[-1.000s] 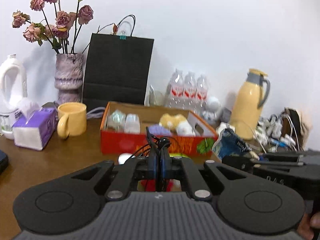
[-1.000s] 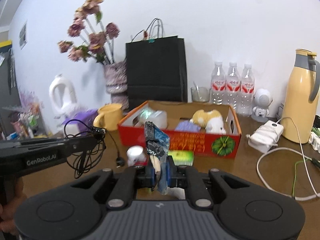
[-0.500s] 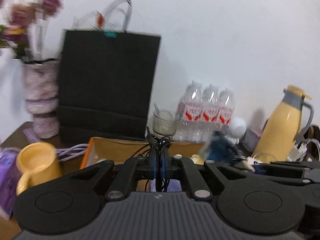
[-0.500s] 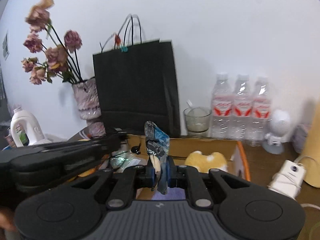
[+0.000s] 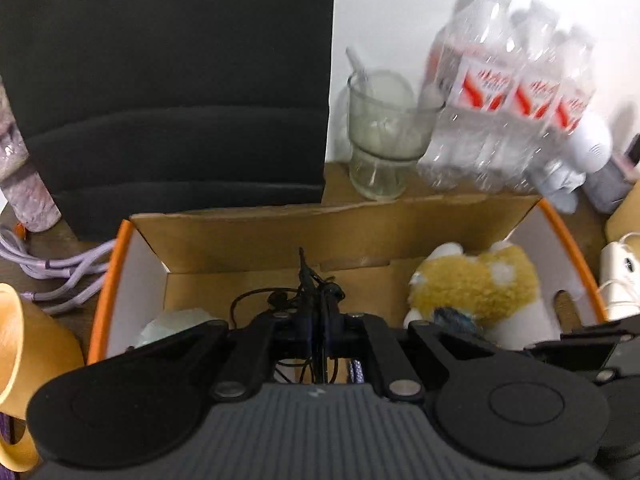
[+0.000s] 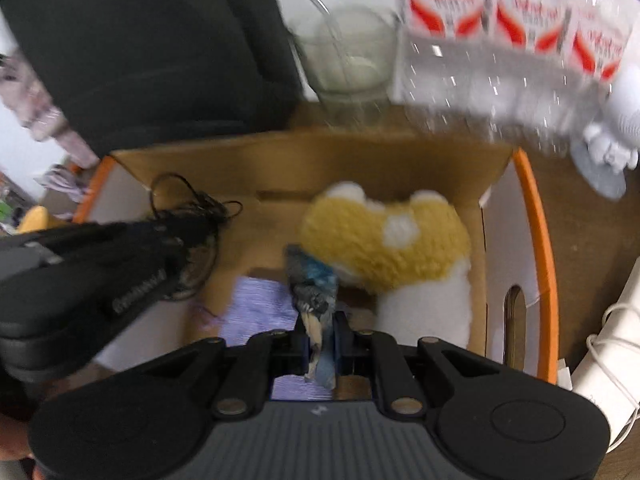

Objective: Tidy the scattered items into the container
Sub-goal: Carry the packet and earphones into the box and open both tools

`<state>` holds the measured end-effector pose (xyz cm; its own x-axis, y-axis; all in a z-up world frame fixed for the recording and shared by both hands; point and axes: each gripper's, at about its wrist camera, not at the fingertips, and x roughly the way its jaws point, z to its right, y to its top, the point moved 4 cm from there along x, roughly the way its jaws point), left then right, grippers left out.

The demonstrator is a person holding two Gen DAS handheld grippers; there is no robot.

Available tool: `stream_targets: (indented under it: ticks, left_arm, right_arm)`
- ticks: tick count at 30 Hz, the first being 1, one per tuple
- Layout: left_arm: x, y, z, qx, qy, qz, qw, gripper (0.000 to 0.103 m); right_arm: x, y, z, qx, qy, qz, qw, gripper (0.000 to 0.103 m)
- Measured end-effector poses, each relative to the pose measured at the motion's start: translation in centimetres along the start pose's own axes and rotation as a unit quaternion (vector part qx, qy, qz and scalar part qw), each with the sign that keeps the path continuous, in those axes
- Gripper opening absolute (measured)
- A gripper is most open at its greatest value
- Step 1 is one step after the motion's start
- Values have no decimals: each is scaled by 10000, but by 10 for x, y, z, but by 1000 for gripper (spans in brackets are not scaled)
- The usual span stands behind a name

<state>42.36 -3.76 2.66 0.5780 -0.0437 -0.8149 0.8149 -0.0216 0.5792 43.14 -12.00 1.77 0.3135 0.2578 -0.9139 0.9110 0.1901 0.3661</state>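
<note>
Both tools have swung in over the cardboard box (image 5: 280, 220), left tool (image 5: 318, 320) clenched on tangled earphones (image 5: 304, 292), right tool (image 6: 322, 340) gripping a blue wrapper (image 6: 314, 280), so both drops look imminent.

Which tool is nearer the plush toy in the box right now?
Right. The right tool, holding a blue packet, hangs beside the plush toy; the left tool, gripping the black cable, is at the box's far side.
</note>
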Motion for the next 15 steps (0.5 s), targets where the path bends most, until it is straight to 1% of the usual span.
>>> stream_targets:
  ticks: [1, 2, 3, 5, 6, 7, 8, 9, 10, 12, 13, 14, 15]
  left_arm:
    - [3, 2, 3, 38, -7, -68, 10000, 9]
    - [7, 2, 3, 41, -20, -114, 9999, 9]
    - [7, 3, 3, -4, -24, -141, 9999, 12]
    - [3, 3, 1, -150, -127, -161, 9997, 15]
    - [-1, 5, 1, -203, -190, -178, 9995, 22]
    - [-6, 6, 0, -242, -237, -205, 9992, 31]
    - [-12, 9, -1, -255, -285, -229, 9990, 38]
    - [-21, 11, -1, -222, -290, -225, 9991, 52]
    - [-31, 14, -3, -177, -206, -210, 9994, 63]
    - [-51, 18, -7, -119, 8, -258, 9996, 72]
    - [-63, 21, -10, -145, 90, -261, 9995, 76]
    - [-74, 23, -14, -191, 163, -240, 9994, 78]
    - [-87, 23, -18, -250, 224, -226, 9992, 84]
  right_arm:
    - [4, 0, 1, 27, -40, -75, 10000, 16]
    - [6, 0, 2, 85, -23, -143, 9999, 17]
    - [6, 1, 3, 145, -8, -191, 9997, 18]
    - [1, 1, 4, 214, 8, -230, 9995, 29]
    - [-4, 2, 4, 236, 30, -219, 9995, 41]
    - [-10, 1, 4, 247, 74, -206, 9995, 53]
    - [-19, 1, 3, 246, 92, -174, 9995, 55]
    - [-27, 2, 4, 237, 60, -136, 9996, 56]
    - [-36, 3, 3, 229, -2, -102, 9997, 56]
    - [-55, 7, 2, 226, -113, -62, 9997, 59]
    - [-66, 7, 1, 226, -172, -9, 9996, 62]
    - [-79, 7, 0, 232, -242, 73, 9994, 63]
    - [-89, 9, 0, 231, -290, 171, 9992, 66]
